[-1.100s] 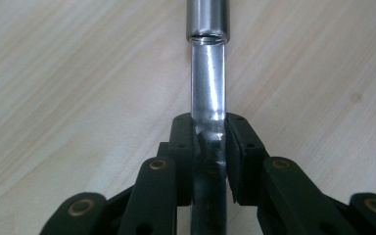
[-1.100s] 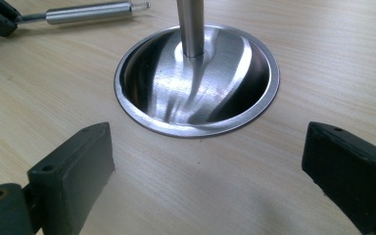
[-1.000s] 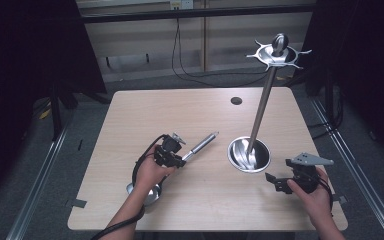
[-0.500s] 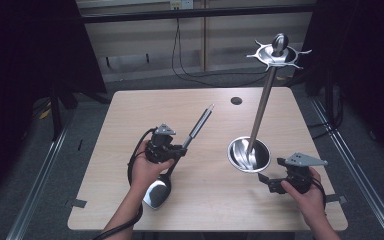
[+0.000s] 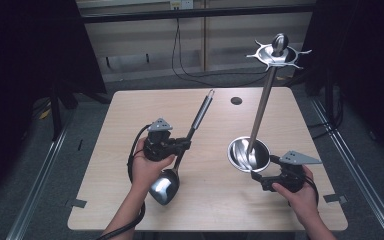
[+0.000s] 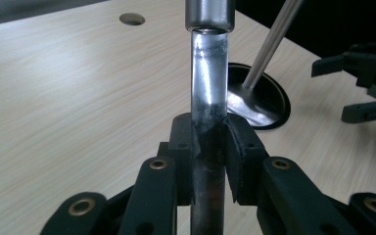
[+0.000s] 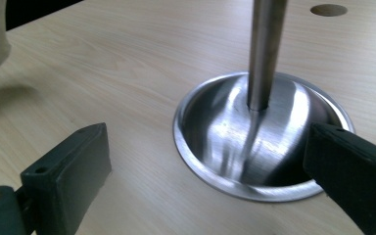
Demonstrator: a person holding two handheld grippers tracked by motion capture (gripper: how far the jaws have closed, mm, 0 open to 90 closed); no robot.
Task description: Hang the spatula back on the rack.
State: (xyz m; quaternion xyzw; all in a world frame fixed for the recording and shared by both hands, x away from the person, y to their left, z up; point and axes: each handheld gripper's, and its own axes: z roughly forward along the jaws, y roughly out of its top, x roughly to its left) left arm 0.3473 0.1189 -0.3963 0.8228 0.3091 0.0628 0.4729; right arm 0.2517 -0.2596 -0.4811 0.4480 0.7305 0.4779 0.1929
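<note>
Left gripper point(image 5: 176, 146) clamped on ladle point(image 5: 182, 152) handle, ladle lifted clear of worktop point(image 5: 130, 130). Right gripper point(image 5: 261, 176) jaws apart beside stand point(image 5: 250, 154) base. Judged mid-carry; next: hang ladle on stand's top hooks.

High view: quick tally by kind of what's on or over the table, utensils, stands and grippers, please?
Ladles: 1, the ladle held in the left gripper
Utensil stands: 1, the steel stand with a round base and hooked top
Grippers: 2, the left one and the right gripper, open beside the stand's base
Total: 4
</note>
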